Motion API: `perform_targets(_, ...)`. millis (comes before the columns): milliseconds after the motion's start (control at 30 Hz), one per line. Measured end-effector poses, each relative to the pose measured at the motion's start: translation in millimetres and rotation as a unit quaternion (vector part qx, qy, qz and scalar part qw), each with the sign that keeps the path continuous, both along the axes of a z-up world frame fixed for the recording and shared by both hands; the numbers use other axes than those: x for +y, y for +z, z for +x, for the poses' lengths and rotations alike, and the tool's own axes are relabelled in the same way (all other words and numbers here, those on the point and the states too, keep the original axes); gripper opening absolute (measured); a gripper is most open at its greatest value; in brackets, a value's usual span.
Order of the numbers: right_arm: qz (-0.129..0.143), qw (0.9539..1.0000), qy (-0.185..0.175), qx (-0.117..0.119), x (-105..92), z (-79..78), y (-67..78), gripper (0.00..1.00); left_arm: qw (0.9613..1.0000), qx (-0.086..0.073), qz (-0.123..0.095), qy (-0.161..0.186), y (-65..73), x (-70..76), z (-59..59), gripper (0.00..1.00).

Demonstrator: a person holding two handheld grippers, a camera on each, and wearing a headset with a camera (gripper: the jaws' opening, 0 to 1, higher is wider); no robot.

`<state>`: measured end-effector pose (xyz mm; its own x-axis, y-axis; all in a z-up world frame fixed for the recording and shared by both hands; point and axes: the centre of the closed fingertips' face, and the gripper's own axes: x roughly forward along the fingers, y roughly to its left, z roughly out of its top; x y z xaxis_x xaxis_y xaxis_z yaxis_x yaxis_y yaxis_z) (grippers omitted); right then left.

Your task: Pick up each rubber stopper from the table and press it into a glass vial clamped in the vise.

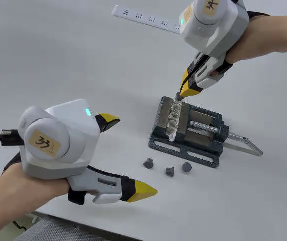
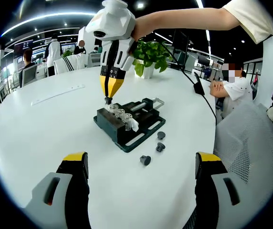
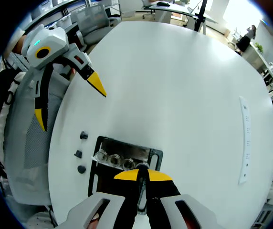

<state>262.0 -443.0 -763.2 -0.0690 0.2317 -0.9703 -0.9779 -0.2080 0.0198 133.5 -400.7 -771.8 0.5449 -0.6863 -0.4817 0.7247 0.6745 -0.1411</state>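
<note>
- Vise (image 1: 186,131) on white table (image 1: 58,60): dark metal, slotted base, screw handle (image 1: 244,143) sticking out on side away from left gripper.
- Row of clear glass vials (image 1: 173,118) upright, clamped btwn vise jaws. Three countable in left gripper view.
- Right gripper (image 1: 179,94) directly above vise, yellow tips pointing down at end vial of row, the end farthest from loose stoppers.
- Jaws of right gripper clenched, pinching small dark held stopper (image 1: 178,97) at very tips. Same seen from above in right gripper view: tips together over vise w/ dark bit btwn them.
- Held stopper right over mouth of that end vial. Touching glass or just above it: can't tell.
- Loose stoppers (image 1: 169,171): three, dark grey, on table near vise base, on side toward left gripper. Spaced apart in rough row, each apart from vise.
- Left gripper (image 1: 134,155) well apart from vise, on loose-stopper side, pointed toward vise. Jaws released and spread wide. In its own view, vise and loose stoppers framed btwn the two yellow-tipped fingers (image 2: 74,160).
- White power strip (image 1: 143,17) flat on table, well beyond vise, on side opposite left gripper.
- Bkgd past vise in left gripper view: potted plant (image 2: 151,52), seated people, office desks. Mesh chair (image 2: 246,143) by table edge, screw-handle side of vise.
</note>
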Motion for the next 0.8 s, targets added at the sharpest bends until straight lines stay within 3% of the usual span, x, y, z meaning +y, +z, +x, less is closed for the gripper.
perform_targets(433, -0.003, 1.0, 0.001, 0.007, -0.2, -0.1, -1.7, 0.0, 1.0, 0.004, -0.001, 0.0, -2.7, -0.4, -2.0, 0.91)
perform_targets(800, -0.01, 0.9994, -0.008, 0.031, -1.1, -0.8, -1.7, 0.0, 1.0, 0.005, 0.0, -0.003, -3.0, -1.2, -0.8, 0.91)
